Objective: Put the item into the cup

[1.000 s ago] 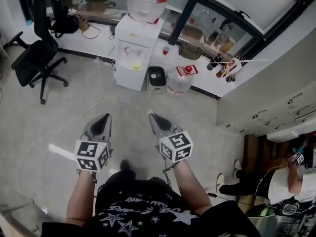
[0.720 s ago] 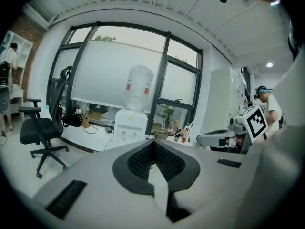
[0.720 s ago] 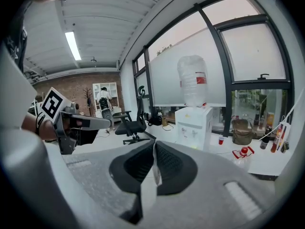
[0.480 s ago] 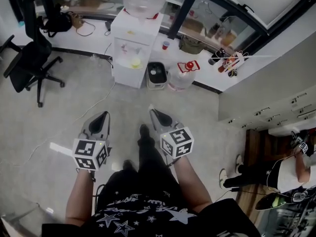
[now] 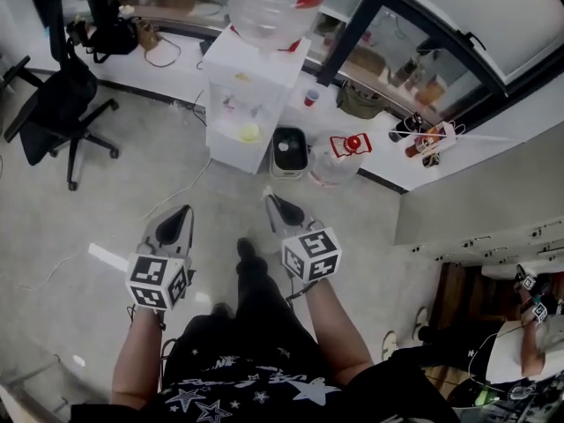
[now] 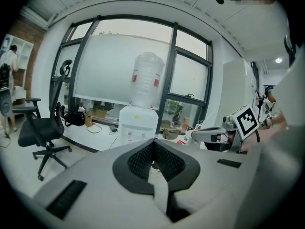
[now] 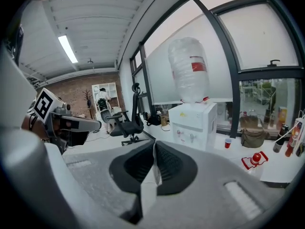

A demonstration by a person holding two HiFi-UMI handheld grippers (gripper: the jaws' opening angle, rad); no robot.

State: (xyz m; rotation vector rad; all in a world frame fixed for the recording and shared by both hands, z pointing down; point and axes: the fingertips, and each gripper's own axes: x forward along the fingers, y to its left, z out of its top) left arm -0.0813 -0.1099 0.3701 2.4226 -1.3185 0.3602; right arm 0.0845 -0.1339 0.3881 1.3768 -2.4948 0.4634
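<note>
A small red cup (image 5: 310,98) stands on the white ledge right of the water dispenser (image 5: 251,86); the right gripper view also shows the cup (image 7: 228,142). I cannot tell which thing is the item. My left gripper (image 5: 184,211) and right gripper (image 5: 272,200) are held side by side over the floor, well short of the ledge. Both have their jaws pressed together with nothing between them, as seen for the left gripper (image 6: 154,141) and the right gripper (image 7: 154,142) in their own views.
A black office chair (image 5: 57,95) stands at the left. A black bin (image 5: 288,151) and a clear jug with a red handle (image 5: 339,157) sit on the floor by the dispenser. Bottles (image 5: 423,137) and a bag (image 5: 357,100) line the ledge. White cabinets fill the right.
The dispenser and ledge have come nearer and shifted right in the head view; the person's leg has stepped forward between the grippers. Both grippers stay shut.
</note>
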